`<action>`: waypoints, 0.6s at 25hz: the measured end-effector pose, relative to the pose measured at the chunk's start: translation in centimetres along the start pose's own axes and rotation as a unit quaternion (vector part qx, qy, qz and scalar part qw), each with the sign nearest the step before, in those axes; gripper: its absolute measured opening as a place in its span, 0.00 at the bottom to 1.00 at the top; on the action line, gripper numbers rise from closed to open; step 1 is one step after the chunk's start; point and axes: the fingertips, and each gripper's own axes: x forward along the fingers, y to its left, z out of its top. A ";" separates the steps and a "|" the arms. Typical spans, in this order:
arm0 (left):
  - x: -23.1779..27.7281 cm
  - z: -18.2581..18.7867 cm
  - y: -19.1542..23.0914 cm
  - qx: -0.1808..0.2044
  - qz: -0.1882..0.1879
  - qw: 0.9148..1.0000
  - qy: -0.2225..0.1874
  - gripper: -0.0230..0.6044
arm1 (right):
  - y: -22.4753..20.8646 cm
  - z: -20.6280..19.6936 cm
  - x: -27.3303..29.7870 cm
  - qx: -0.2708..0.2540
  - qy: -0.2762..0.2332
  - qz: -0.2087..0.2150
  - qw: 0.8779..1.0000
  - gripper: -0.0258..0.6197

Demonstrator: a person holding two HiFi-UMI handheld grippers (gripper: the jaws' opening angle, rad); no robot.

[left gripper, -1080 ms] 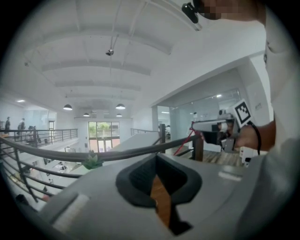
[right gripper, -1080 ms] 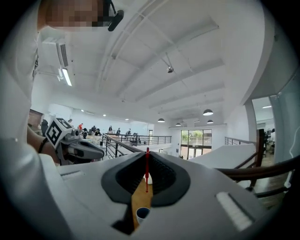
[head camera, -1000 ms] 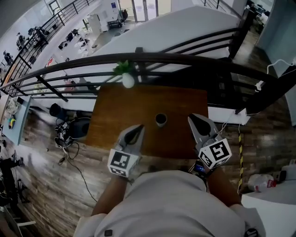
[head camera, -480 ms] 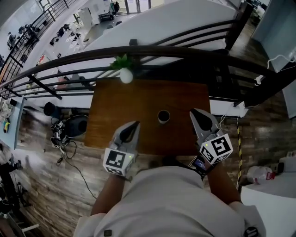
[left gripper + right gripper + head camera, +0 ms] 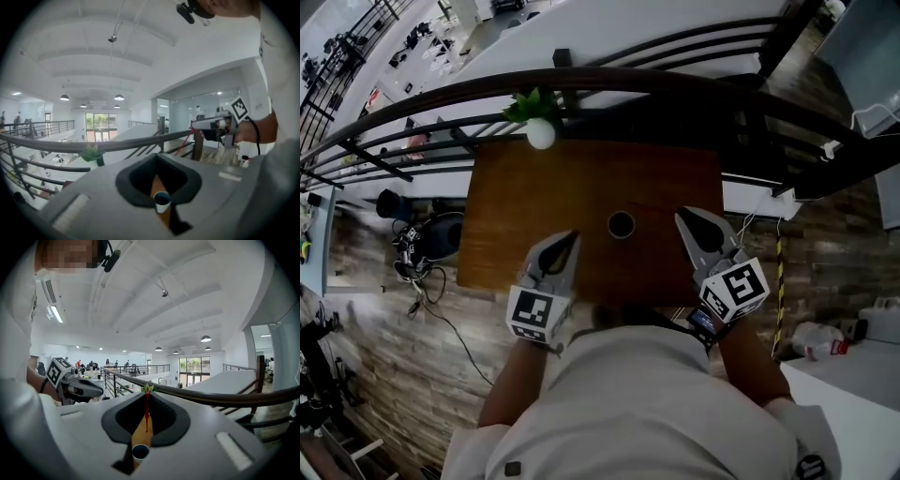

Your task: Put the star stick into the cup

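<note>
While the fingers (image 5: pixel 201 427) of the right gripper (image 5: pixel 684 220) sit almost closed, they pinch the stick (image 5: pixel 146 411), a thin red rod. In the right gripper view the stick shows as 1 straight vertical line up the middle of the gap between the 2 fingers. A green shape sits at its top end. I cannot tell whether that is the star or the plant (image 5: pixel 534 117) at the far edge of the counter (image 5: pixel 506 216). I also cannot tell whether the rod stands upright or points forward. The head view does not show the stick at all.

From those fingers, the cup (image 5: pixel 621 225) lies to the left, about level with their tips, upright with its mouth open to the ceiling. In the right gripper view it appears low and centred, just under the stick's lower end, so the fingers look raised above it and aimed over it. The move probably calls for carrying the stick left and down until its lower end is over the mouth.

On the cup's other side, the left gripper (image 5: pixel 570 242) has its fingers together, holding nothing. Its tips are about as near the cup as the right ones. Both grippers flank the cup, apart from it.
</note>
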 end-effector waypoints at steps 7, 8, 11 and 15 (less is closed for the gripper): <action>5.0 -2.3 0.8 -0.020 -0.003 1.000 0.024 0.04 | -2.9 -3.6 2.6 0.018 0.030 0.019 0.999 0.08; 5.7 -2.8 0.9 -0.022 -0.005 0.999 0.028 0.04 | -3.1 -4.1 3.1 0.021 0.034 0.022 0.999 0.08; 7.2 -4.0 0.9 -0.031 -0.011 0.999 0.039 0.04 | -3.6 -5.5 4.2 0.032 0.044 0.030 0.998 0.08; 9.0 -5.4 1.0 -0.042 -0.012 0.998 0.049 0.04 | -4.5 -7.4 5.6 0.044 0.058 0.038 0.997 0.08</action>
